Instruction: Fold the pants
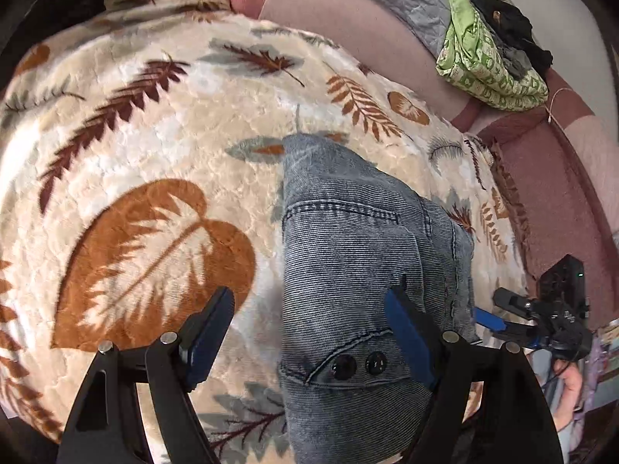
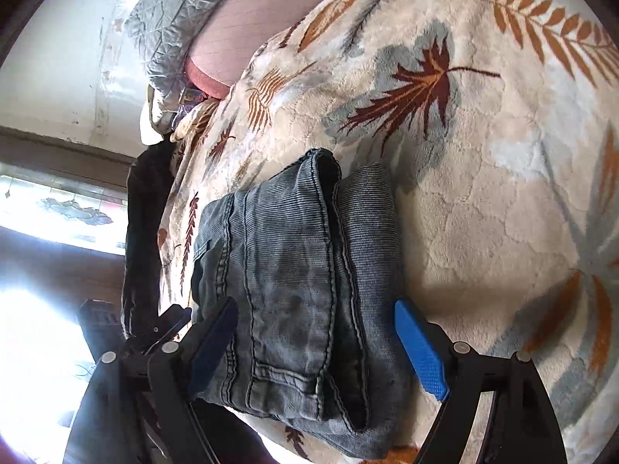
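Under everything I see the plush leaf-print blanket (image 1: 154,147) spread over the bed, with a pink mattress (image 1: 348,27) and a heap of green patterned cloth (image 1: 491,73) well beyond it. On the blanket lie the jeans (image 1: 348,255), already doubled into a compact stack; from my right camera the jeans (image 2: 294,278) show several layers with a hem and seam edges on top, lying near the blanket's edge.

My left gripper (image 1: 309,332) hangs over the pocket end, where two dark buttons (image 1: 358,365) sit close together. Its jaws stand wide and released, one finger over bare blanket, the other over the denim, nothing pinched. My right gripper (image 2: 315,332) is likewise spread and empty, straddling the stack without pressing it. From the left camera I can see that right tool (image 1: 541,309) beside the stack's far side, with a hand (image 1: 572,386) behind it.

I judge the fold nearly finished, needing either one last fold or a tidy-up. To do that well, I would lower both tools together, take all layers at matching corners so the stack does not skew, keep the top hem from sliding, and avoid biting into the soft blanket underneath.
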Demonstrator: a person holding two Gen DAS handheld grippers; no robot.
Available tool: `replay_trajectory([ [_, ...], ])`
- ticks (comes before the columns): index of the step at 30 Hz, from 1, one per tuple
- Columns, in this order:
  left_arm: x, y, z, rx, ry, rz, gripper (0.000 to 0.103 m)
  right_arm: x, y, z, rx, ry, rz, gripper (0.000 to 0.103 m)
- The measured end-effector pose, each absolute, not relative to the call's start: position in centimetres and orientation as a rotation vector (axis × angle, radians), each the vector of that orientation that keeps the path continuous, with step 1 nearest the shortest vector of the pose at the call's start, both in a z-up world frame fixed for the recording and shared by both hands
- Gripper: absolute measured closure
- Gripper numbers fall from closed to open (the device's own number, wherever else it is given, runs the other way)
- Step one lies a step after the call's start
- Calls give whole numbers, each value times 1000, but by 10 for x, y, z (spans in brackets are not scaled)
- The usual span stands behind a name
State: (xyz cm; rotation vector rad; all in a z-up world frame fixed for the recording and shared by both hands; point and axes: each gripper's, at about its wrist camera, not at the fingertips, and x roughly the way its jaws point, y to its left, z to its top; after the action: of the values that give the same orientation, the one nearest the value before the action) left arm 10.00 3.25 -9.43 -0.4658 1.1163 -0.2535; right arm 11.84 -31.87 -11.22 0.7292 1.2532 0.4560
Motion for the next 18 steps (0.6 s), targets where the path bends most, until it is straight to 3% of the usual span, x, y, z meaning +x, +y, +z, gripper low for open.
replay_trajectory([
  [7, 103, 14, -110, -470, 1155, -283, 24, 131, -305, -118, 680, 1282, 386, 18],
  [8, 102, 12, -111, -457, 1153, -280, 28, 132, -302, -119, 662, 1288, 389, 19],
  [9, 102, 8, -111, -431, 1159, -272, 40, 134, -300, -120, 642, 1292, 394, 23],
  [12, 100, -3, -107, -330, 1140, -234, 56, 133, -292, -119, 544, 1301, 357, 65],
  [13, 98, -5, -105, -300, 1128, -225, 58, 132, -292, -119, 527, 1299, 357, 71],
  [18, 91, -13, -96, -220, 1076, -219, 76, 127, -278, -106, 402, 1277, 341, 82],
])
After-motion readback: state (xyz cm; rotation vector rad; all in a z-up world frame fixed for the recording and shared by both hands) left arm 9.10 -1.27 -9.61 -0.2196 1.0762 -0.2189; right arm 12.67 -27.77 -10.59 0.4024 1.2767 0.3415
